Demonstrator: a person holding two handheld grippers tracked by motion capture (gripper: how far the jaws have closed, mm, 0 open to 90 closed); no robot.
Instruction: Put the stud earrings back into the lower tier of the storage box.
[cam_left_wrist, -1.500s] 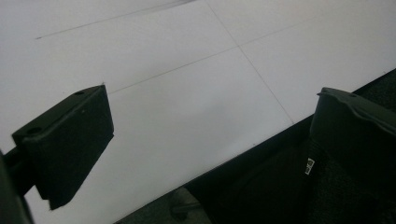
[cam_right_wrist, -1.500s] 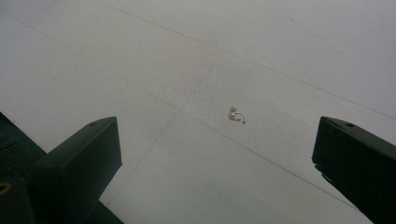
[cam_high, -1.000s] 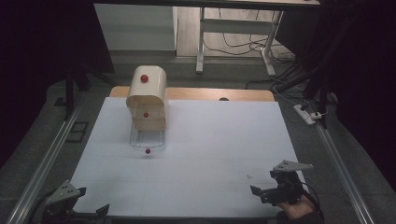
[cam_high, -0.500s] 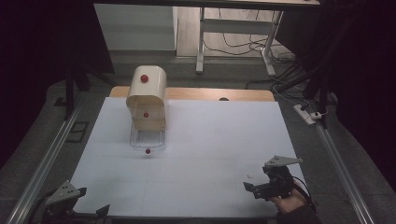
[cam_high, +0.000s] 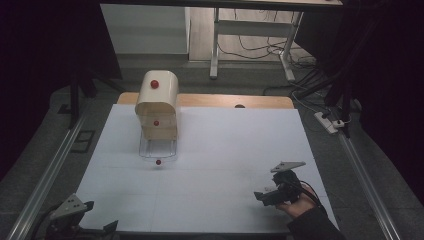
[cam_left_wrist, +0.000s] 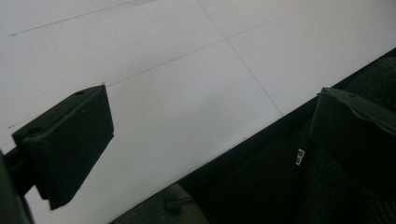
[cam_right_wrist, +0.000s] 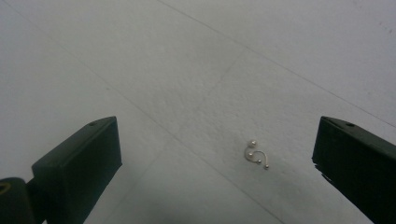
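A cream cabinet (cam_high: 157, 102) with a rounded top and red knobs stands at the back left of the white table (cam_high: 225, 150). Its clear bottom drawer (cam_high: 158, 150) is pulled out toward me. My right gripper (cam_high: 262, 195) hovers low over the front right of the table, held by a hand. In the right gripper view it (cam_right_wrist: 219, 140) is open, with a small curved metal piece with tiny beads (cam_right_wrist: 258, 157) lying on the sheet between the jaws, closer to the right one. My left gripper (cam_high: 100, 229) rests at the front left corner and is open (cam_left_wrist: 215, 112), with nothing between its jaws.
The table's front edge (cam_left_wrist: 243, 140) runs under the left gripper, with dark floor beyond. Metal rails (cam_high: 55, 165) flank the table. A power strip (cam_high: 327, 122) and cables lie on the floor at the right. A desk frame (cam_high: 250, 30) stands behind.
The right gripper has moved a little left and forward over the table, away from its right edge. The left gripper has stayed put.
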